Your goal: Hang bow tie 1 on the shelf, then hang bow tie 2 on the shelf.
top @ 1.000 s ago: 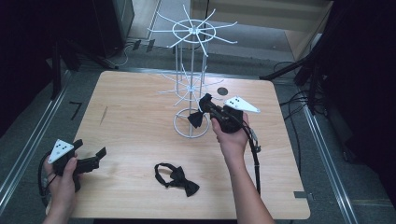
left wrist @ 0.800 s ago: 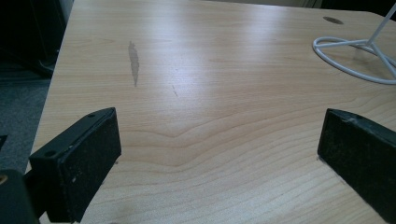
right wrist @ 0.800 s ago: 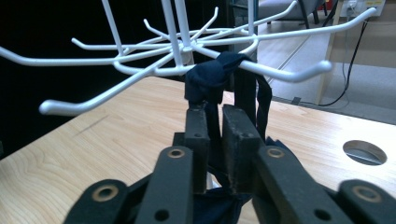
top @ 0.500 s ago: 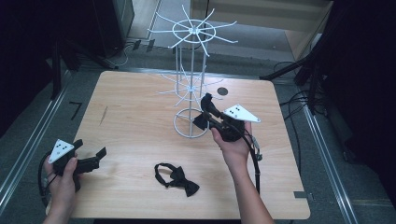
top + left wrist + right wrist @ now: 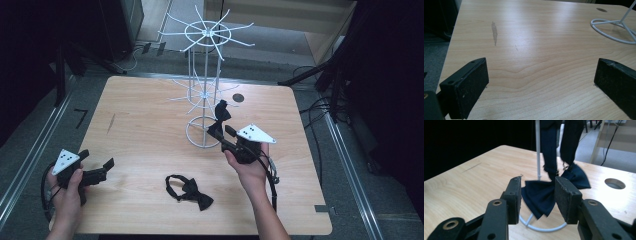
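Note:
A white wire rack (image 5: 205, 90) stands on the wooden table (image 5: 140, 125). From one of its lower hooks hangs a dark bow tie (image 5: 220, 116) by its strap. My right gripper (image 5: 223, 136) sits just in front of it, at the rack's base ring. Its jaws have just been opening. In the right gripper view the bow (image 5: 539, 203) hangs between and beyond the open right gripper (image 5: 538, 182), and the pads do not press it. A second black bow tie (image 5: 191, 190) lies flat near the front edge. My left gripper (image 5: 96, 160) rests open at the front left, nothing in it (image 5: 541, 80).
A round hole (image 5: 238, 98) is cut in the table behind the rack. The rack's upper spoked wheel (image 5: 206, 35) spreads wide overhead. Its base ring (image 5: 611, 27) lies to the right, ahead of the left jaws. Dark floor and cables surround the table.
The right gripper has opened and drawn back from the rack toward the front edge. The bow tie it gripped now hangs free on the rack. The left hand has stayed still.

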The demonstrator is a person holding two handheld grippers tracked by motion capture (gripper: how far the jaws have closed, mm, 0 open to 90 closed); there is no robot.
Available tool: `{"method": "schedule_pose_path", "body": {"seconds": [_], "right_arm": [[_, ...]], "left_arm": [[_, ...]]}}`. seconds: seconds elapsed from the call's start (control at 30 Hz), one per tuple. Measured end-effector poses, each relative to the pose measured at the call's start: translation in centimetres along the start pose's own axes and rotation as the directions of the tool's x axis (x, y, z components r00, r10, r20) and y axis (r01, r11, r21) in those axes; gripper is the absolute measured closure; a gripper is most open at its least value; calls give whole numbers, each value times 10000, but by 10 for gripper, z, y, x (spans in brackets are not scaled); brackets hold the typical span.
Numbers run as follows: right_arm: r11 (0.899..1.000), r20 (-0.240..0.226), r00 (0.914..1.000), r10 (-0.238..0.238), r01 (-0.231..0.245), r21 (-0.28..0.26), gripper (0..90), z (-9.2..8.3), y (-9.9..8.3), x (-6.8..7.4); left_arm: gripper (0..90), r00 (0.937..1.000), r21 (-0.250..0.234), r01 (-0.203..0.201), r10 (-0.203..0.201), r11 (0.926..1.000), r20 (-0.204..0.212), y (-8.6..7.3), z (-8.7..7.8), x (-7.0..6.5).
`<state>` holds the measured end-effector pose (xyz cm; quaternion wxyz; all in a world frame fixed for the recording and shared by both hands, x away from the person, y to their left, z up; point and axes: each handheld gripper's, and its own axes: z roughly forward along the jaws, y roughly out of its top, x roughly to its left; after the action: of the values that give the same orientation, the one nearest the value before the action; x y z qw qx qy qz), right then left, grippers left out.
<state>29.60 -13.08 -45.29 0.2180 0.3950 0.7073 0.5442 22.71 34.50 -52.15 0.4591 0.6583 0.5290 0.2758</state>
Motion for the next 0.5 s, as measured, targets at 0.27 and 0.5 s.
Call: {"method": "schedule_pose_path", "body": {"seconds": [0.27,0.5], "right_arm": [[9996,-224,9997,-7,13,269,567,-1,-16,8],[9983,-397,9992,86,-63,582,560,-1,-29,13]], "left_arm": [[0,10000,-2,20,-20,10000,29,0,0,0],[0,10000,-12,7,-7,10000,22,0,0,1]]}}
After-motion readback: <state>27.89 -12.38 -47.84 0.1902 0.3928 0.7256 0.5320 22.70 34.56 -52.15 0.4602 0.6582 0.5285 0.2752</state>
